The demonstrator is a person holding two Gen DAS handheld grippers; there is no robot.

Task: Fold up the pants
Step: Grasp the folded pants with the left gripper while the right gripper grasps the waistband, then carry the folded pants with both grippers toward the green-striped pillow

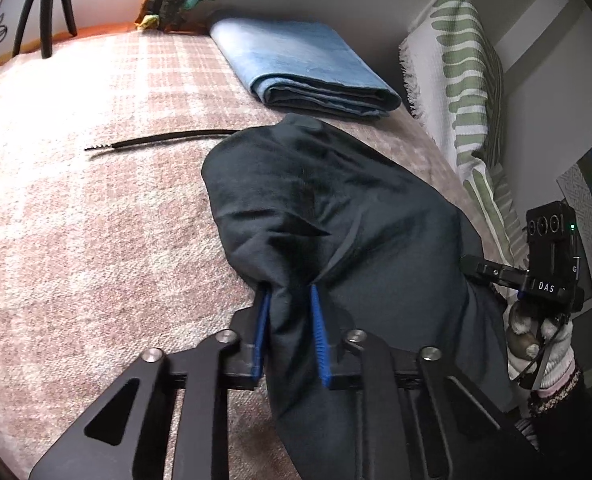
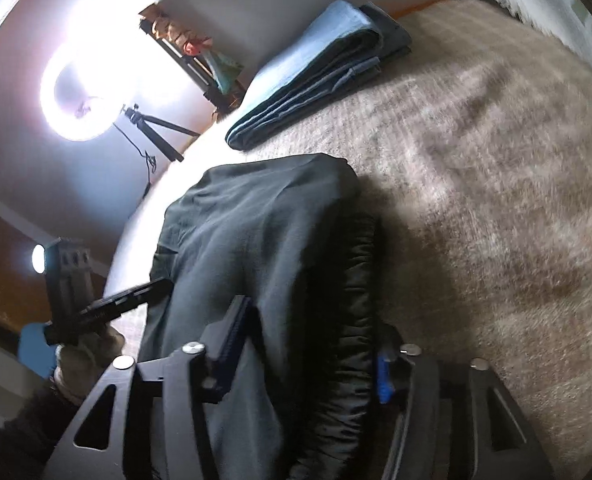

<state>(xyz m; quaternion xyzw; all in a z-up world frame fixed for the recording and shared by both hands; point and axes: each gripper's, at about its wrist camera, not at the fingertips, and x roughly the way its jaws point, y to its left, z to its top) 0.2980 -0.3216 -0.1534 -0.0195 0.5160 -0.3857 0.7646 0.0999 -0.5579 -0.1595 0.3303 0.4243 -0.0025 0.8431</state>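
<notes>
On the pink plaid blanket [image 1: 96, 220] covering the bed, the dark pants [image 1: 336, 208] are lifted in a bunched mass toward the near right side, draping down from both claws. Seen from the left wrist, the left gripper [image 1: 290, 332] has its blue-padded fingers [image 1: 319, 336] closed most of the way onto a gathered fold of the pants, with cloth filling the narrow gap between them and spilling below the linkage. At the right edge of that view, the right gripper [image 1: 496, 274] is held by a gloved hand [image 1: 540, 344]; its fingers disappear into the fabric, so its opening cannot be judged there. From the right wrist, the right gripper [image 2: 308, 356] has a thick roll of the pants [image 2: 256, 240], including a ribbed dark band, between its fingers, which stand moderately apart and pinch the cloth on both sides. Farther back lies a folded blue towel [image 1: 300, 64], near the wall, well apart from the pants. A thin black cord [image 1: 160, 140] lies on the blanket to the left. A green-striped white cushion [image 1: 460, 80] stands at the far right, and a ring light [image 2: 84, 80] glares at the left.
</notes>
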